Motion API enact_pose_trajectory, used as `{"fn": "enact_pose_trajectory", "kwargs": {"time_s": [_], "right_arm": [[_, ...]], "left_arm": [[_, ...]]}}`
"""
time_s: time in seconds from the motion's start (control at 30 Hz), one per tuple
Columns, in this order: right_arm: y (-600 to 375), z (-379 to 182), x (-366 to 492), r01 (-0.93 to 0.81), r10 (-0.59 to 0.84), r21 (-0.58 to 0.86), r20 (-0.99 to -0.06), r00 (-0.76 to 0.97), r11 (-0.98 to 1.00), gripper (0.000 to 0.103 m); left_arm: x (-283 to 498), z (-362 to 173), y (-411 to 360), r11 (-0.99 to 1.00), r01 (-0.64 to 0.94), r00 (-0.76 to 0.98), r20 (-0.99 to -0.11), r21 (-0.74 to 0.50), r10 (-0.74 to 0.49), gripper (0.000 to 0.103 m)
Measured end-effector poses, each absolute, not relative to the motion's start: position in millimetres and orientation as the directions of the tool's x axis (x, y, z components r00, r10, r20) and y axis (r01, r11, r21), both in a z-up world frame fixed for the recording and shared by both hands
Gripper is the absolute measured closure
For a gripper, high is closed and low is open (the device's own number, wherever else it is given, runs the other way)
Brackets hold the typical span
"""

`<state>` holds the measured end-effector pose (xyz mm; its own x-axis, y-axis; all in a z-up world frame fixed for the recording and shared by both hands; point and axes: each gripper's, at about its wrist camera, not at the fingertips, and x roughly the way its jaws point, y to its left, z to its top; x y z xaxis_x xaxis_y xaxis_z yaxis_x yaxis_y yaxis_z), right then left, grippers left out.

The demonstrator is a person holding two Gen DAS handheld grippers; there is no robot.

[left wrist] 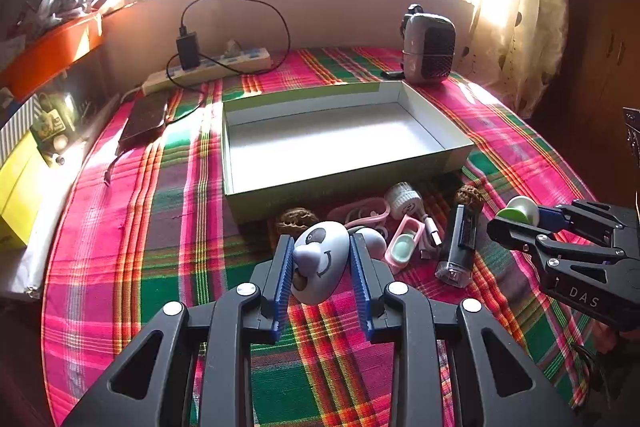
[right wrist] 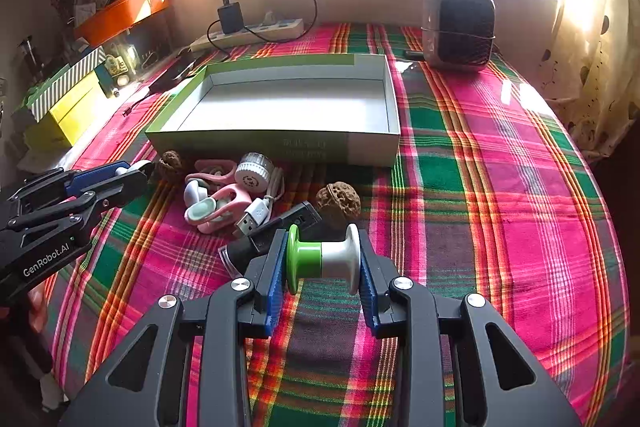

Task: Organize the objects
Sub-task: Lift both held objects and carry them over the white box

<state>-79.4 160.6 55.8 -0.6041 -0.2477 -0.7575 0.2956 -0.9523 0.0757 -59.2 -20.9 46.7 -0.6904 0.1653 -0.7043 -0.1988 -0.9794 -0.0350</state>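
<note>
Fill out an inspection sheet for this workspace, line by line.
Surface: plaid cloth, mostly bare on the right.
Job's things: open cardboard box, nothing in it; in front of it two walnuts, pink clips, white round cap, black lighter.
Clutter: small heater behind the box.
Grippers: left tongs shut on a smiley-face toy; right tongs shut on a green-and-white spool.
Cables: power strip with charger; USB plug in the pile.
Surroundings: window, curtain, orange tray.
</note>
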Motion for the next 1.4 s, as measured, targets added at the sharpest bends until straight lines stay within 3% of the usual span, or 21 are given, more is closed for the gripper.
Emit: {"fn": "enact_pose_trajectory", "kwargs": {"time_s": [0.83, 1.4], "right_arm": [[138, 95, -179, 0.354, -0.284, 0.063, -0.732, -0.62, -0.933, 0.07], [118, 54, -267, 0.344, -0.219, 0.021, -0.806, -0.55, -0.939, 0.07]], "left_arm": [[-154, 66, -26, -0.978, -0.183, -0.668, -0.717, -0.101, 0.2, 0.077], [-229, 39, -16, -0.991, -0.134, -0.636, -0.765, -0.021, 0.102, 0.077]]}}
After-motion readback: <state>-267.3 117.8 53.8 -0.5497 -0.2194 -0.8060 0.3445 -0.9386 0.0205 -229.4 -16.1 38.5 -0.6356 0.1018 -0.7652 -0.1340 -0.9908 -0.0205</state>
